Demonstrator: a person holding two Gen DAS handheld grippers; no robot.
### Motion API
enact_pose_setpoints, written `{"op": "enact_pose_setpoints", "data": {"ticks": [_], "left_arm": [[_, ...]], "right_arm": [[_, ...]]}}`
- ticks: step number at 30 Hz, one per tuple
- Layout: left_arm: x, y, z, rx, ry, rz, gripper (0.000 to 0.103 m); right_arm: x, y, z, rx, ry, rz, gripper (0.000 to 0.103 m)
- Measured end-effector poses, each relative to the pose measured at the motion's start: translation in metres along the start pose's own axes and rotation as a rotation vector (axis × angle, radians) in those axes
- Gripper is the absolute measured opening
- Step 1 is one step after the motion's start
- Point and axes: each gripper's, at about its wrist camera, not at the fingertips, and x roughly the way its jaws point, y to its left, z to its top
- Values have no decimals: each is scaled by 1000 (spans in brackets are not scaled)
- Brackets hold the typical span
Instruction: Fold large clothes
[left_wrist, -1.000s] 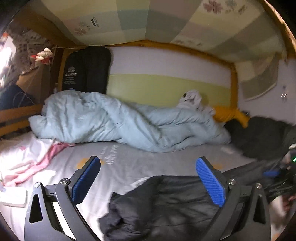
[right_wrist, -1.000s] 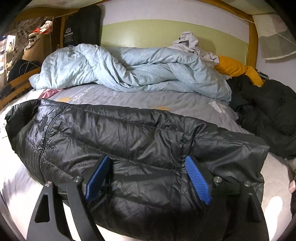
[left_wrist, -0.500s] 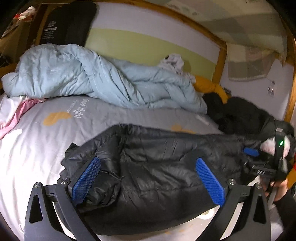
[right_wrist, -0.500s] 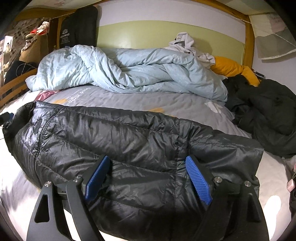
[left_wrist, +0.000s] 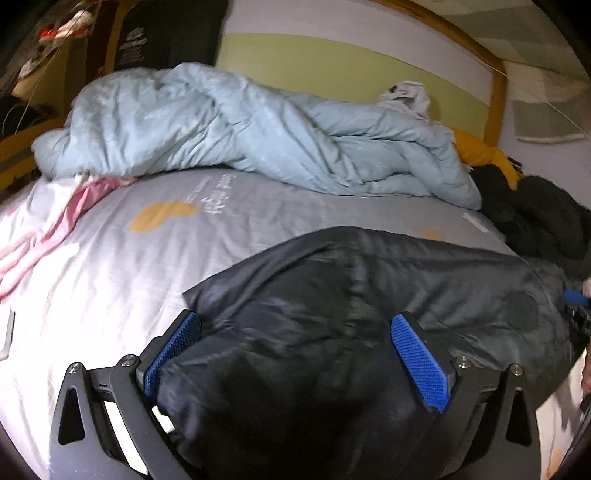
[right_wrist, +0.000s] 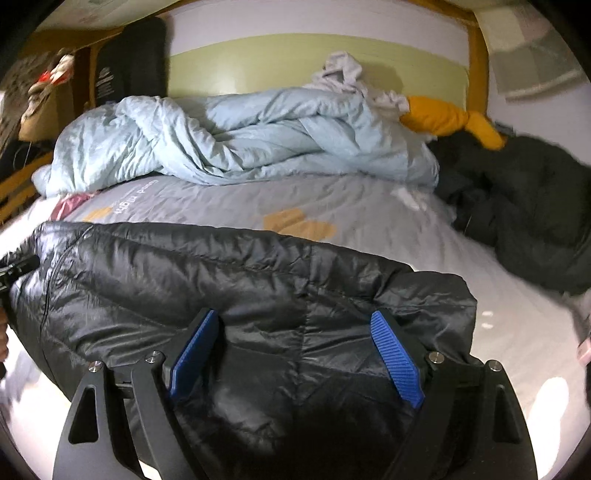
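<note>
Where the black puffer jacket (right_wrist: 236, 295) bulges between both wide-spread tongs, the grip cannot be told; its lower edge is cut off.

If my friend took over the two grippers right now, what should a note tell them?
Left gripper: jaws wide, the black puffer jacket bulging between them; I cannot tell if the pads press on it.
Right gripper: jaws wide over the jacket's other end, no clear pinch visible.
Where things are: the jacket lies across the near part of the grey bedsheet. Behind it is the crumpled light blue duvet; another dark coat is heaped at the right.
Done: the jacket looks folded into a long band.
Left: probably fold it again into a smaller bundle, then do the other coat.
</note>
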Motion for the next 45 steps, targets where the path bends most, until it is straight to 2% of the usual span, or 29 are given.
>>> {"op": "enact_pose_setpoints", "data": {"ticks": [3,5,8,10,14,21,27,33,34,36,38,39,40,41,42,43,45], "left_arm": [[14,21,3,-126,75,-50,103],[22,32,3,-175,110,-52,103],[37,38,-1,-167,168,-3,103],[47,39,-7,-162,192,0,103],[58,34,-16,-124,205,37,103],[64,18,-24,-45,212,155,103],[70,21,-27,-48,222,155,103],[59,11,-21,0,173,207,103],[52,11,-16,4,150,210,99],[24,9,-1,15,60,173,91],[-16,5,14,44,-73,126,90],[-38,2,20,66,-147,97,87],[-55,-1,23,89,-198,70,80],[-68,-4,25,109,-233,42,77],[-76,-7,26,125,-246,7,71],[-79,-9,25,135,-241,-24,61],[-68,-15,22,156,-182,-44,47]], "right_arm": [[9,-2,0,4,13,3,86],[22,-3,0,5,44,12,86],[38,-9,0,51,79,45,86],[47,-14,0,82,96,64,86],[64,-16,-2,93,111,68,87],[92,-13,-12,94,177,39,90],[104,-5,-19,44,199,-4,90],[109,-3,-15,17,252,-10,90],[107,-4,-12,22,263,-7,90],[95,-6,-6,33,257,-26,90],[73,-6,3,22,203,-19,90],[56,-7,8,16,149,-7,88],[45,-8,11,15,116,3,84],[29,-9,15,13,73,21,73],[13,-13,18,20,40,33,64],[5,-15,20,33,27,36,60],[-9,-25,19,78,9,55,36]]}}
